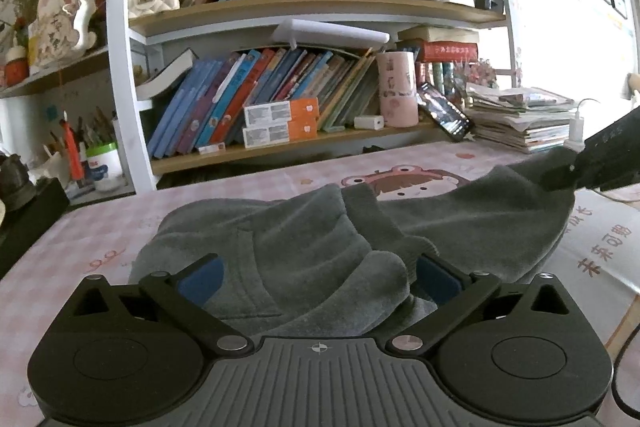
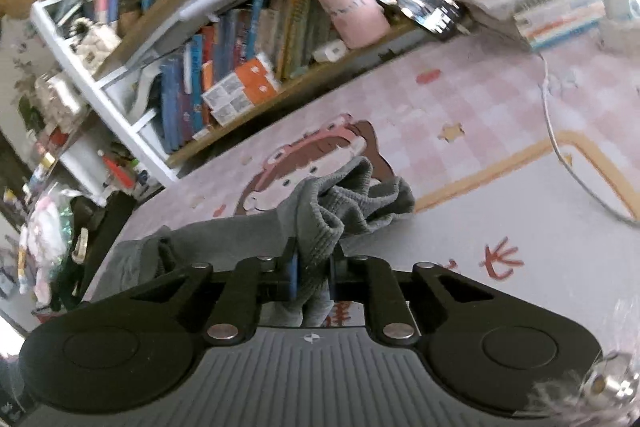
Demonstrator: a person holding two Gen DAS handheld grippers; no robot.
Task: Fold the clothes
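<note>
Pink tablecloth (image 1: 248, 187), rumpled grey garment (image 1: 304, 251), ribbed cuff (image 2: 320, 227) pinched

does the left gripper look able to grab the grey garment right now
Probably yes. The left gripper stands wide open with a fold of the grey garment already bunched between its blue pads, and nothing blocks it. The right gripper is clamped on another part of the same cloth.

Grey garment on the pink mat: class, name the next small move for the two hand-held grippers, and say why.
Probably close the left hand-held gripper on the grey garment: its jaws stand wide with a bunched fold between them, ungripped, while the right hand-held gripper is already shut on the ribbed edge.
</note>
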